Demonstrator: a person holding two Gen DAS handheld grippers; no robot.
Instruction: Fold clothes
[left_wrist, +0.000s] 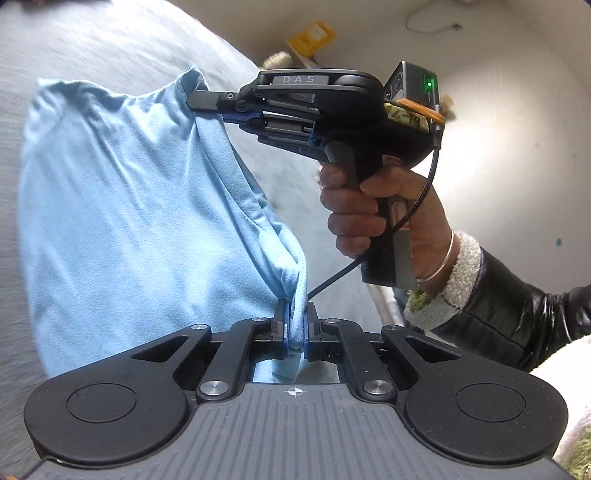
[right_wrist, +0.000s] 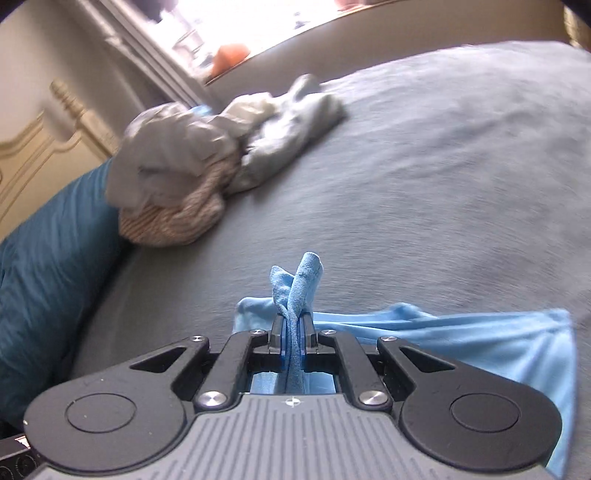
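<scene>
A light blue garment (left_wrist: 129, 206) hangs stretched between my two grippers above the grey bed (left_wrist: 92, 48). My left gripper (left_wrist: 296, 314) is shut on a bunched edge of it. My right gripper (left_wrist: 201, 101) shows in the left wrist view, held in a hand, shut on the cloth's far upper edge. In the right wrist view my right gripper (right_wrist: 293, 325) is shut on a twisted bit of the same garment (right_wrist: 480, 339), which pokes up past the fingertips and spreads to the right below.
A pile of crumpled grey and striped clothes (right_wrist: 207, 155) lies on the grey bed (right_wrist: 443, 166) toward its far side. A teal pillow (right_wrist: 48, 266) lies at the left by a cream headboard (right_wrist: 44, 129). A yellow box (left_wrist: 312, 38) lies on the floor.
</scene>
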